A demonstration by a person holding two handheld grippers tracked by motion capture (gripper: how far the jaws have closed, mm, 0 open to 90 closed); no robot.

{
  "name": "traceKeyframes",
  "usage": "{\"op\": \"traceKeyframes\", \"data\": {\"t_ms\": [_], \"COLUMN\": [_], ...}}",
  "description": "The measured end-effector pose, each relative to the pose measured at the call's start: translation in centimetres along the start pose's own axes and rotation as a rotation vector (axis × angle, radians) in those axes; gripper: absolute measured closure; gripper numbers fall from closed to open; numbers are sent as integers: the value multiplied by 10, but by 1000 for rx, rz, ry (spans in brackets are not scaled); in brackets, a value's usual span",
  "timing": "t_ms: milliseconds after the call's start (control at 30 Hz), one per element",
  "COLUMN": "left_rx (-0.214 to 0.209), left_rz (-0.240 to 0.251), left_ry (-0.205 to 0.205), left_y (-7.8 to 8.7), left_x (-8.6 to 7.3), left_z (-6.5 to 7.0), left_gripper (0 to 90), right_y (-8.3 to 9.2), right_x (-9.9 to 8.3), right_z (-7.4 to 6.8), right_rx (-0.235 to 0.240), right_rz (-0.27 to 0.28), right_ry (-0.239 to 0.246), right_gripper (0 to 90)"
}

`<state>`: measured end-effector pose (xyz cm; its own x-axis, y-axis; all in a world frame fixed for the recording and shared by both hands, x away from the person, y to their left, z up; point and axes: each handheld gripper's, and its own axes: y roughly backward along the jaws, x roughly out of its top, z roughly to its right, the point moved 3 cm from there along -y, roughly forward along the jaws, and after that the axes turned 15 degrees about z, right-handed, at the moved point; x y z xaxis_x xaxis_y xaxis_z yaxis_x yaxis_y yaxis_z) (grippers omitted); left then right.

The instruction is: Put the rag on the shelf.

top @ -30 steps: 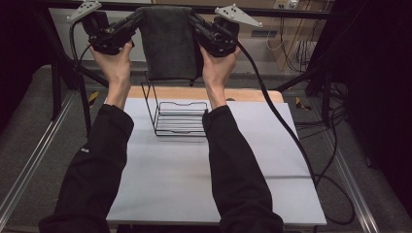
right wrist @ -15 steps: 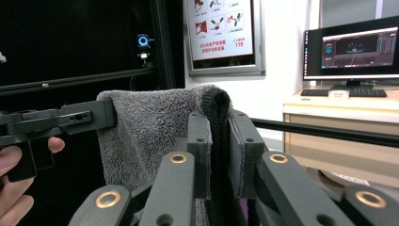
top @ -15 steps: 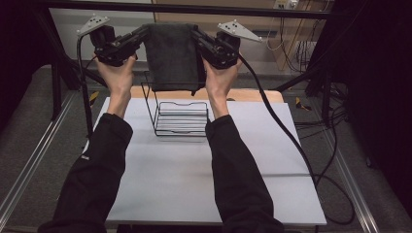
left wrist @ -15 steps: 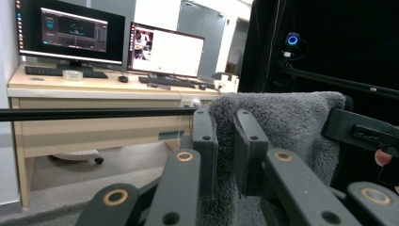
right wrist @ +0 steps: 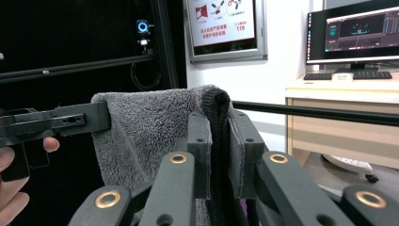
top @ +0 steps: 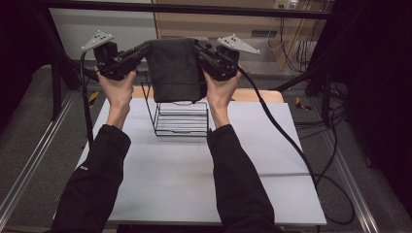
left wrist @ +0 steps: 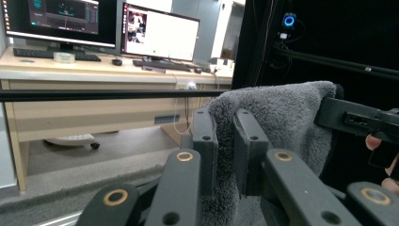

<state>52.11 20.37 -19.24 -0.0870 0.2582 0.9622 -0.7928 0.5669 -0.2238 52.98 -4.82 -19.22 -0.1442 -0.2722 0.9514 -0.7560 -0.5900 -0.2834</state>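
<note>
Above the white tabletop (top: 194,179) and wire rack (top: 180,116), each hand-held gripper, left (top: 143,48) and right (top: 198,48), pinches a corner of the grey towel (top: 175,70).

Left gripper (left wrist: 225,150) has its black jaws pinched on a fuzzy grey towel (left wrist: 287,122) mid-frame, other gripper (left wrist: 357,120) grabs its far edge at right. Desk with monitors (left wrist: 108,28) sits upper left.

Black sleeves (top: 99,165) reach the wrists; both black grippers carry brass-ringed screws (left wrist: 184,156), grey three-cornered plates (top: 97,39) and black cables (top: 286,141).
</note>
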Motion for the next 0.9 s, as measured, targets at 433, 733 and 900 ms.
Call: {"op": "traceKeyframes", "data": {"t_ms": [433,733,900], "left_rx": [-30,-50,-58], "left_rz": [-33,-51,-70], "left_ry": [-22,-26,-32], "left_y": [16,26,29], "left_x": [-7,-10,-12], "left_z": [6,8,11], "left_gripper": [803,803,802], "right_y": [16,23,28], "right_x": [-12,-11,-12], "right_z": [-3,-8,-9], "right_rx": [22,50,65], "right_rz": [-22,-59,-76], "right_ry": [-6,12,16], "right_gripper": [810,810,810]}}
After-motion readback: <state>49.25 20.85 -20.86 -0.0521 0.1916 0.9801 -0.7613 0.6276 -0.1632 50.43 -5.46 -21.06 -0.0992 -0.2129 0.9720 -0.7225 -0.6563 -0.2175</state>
